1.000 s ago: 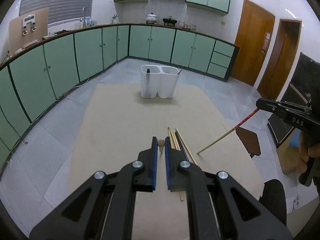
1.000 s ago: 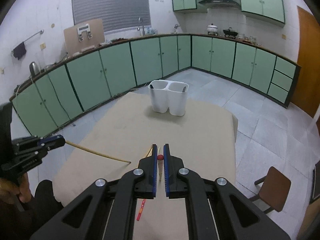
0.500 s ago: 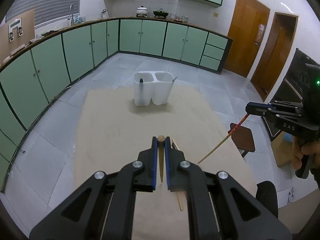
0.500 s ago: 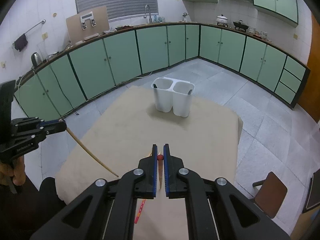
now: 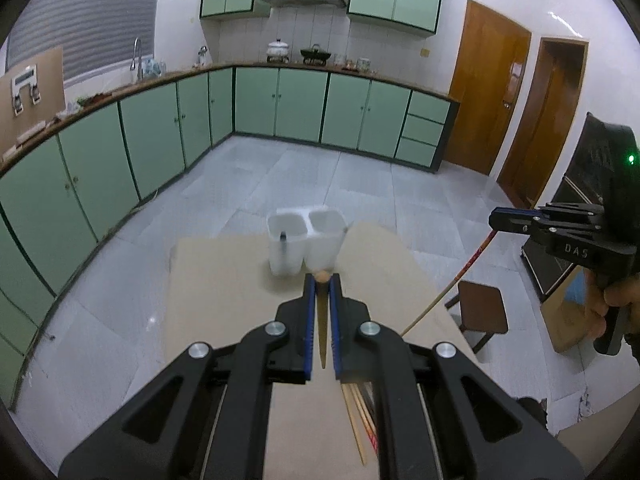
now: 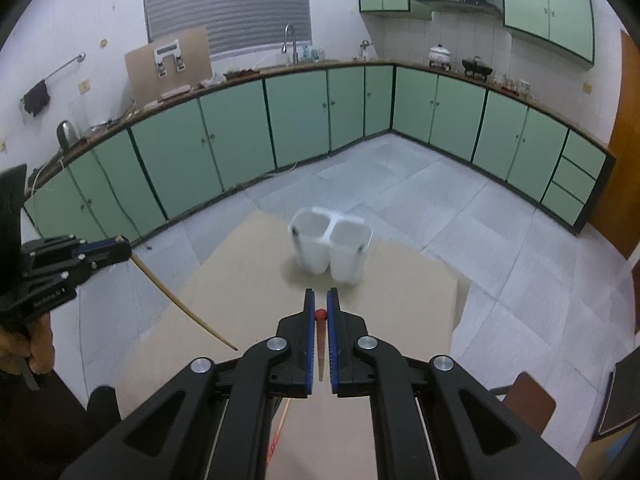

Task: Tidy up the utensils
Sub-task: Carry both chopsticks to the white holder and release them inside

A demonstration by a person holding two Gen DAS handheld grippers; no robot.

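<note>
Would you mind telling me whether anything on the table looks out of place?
Yes: a bundle of loose chopsticks lies flat on the table, not standing in the white holder. Nothing looks spilled or broken.

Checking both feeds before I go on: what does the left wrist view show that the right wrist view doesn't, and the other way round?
Only the left wrist view shows the spare chopsticks lying on the table and the two wooden doors.

Only the right wrist view shows the window blind and the kettle.

Both show the white two-cup holder, the left gripper shut on a plain wooden chopstick, and the right gripper shut on a red-tipped chopstick.
</note>
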